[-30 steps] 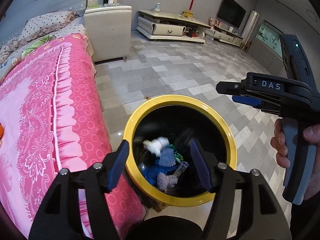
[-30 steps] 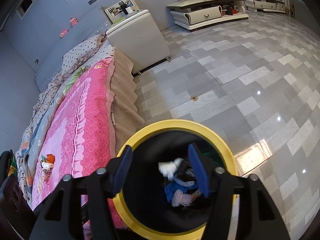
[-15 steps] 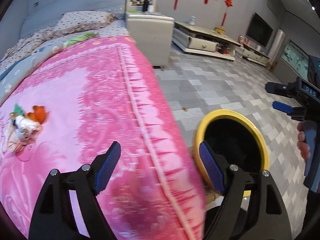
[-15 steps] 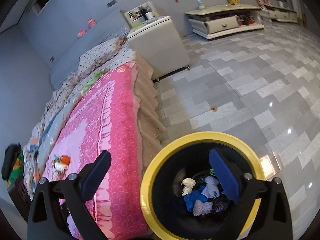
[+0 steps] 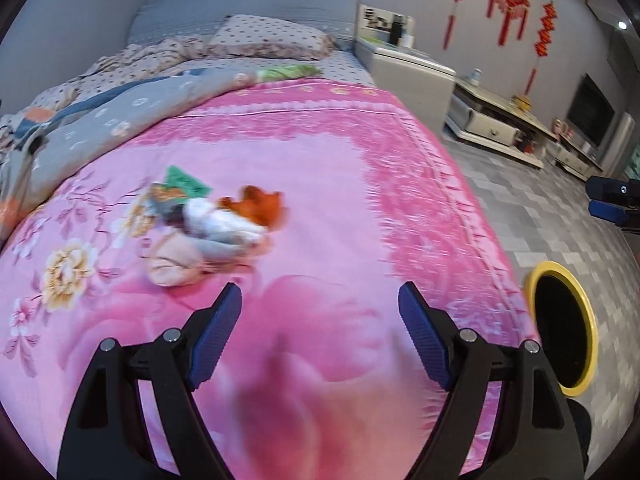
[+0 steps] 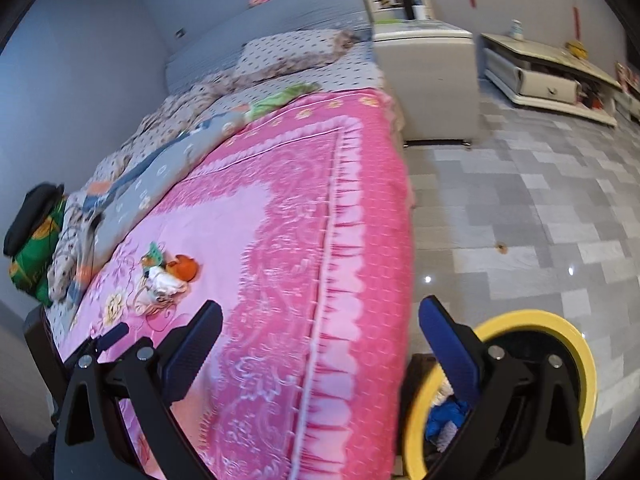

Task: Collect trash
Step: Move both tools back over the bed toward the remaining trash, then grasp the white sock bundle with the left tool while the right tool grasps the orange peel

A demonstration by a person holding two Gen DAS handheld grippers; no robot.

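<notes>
A small pile of trash (image 5: 212, 224) lies on the pink bedspread (image 5: 340, 200): white crumpled wrapper, orange peel, green packet, beige scrap. My left gripper (image 5: 320, 332) is open and empty over the bed, just short of the pile. The pile also shows in the right wrist view (image 6: 168, 276), far left. My right gripper (image 6: 320, 348) is open and empty above the bed's edge. The yellow-rimmed black bin (image 6: 560, 332) stands on the floor beside the bed with trash inside; it also shows in the left wrist view (image 5: 588, 320).
A grey quilt (image 5: 120, 116) and pillows lie at the bed's head. A white bedside cabinet (image 6: 432, 80) stands past the bed. A low TV bench (image 6: 548, 76) lines the far wall. The floor is grey tile (image 6: 540, 208). My right gripper's tip (image 5: 612, 200) shows at the left view's right edge.
Both grippers swung left from over the bin to over the bed. The left one now faces the trash pile; the bin has slid to the right of both views.
</notes>
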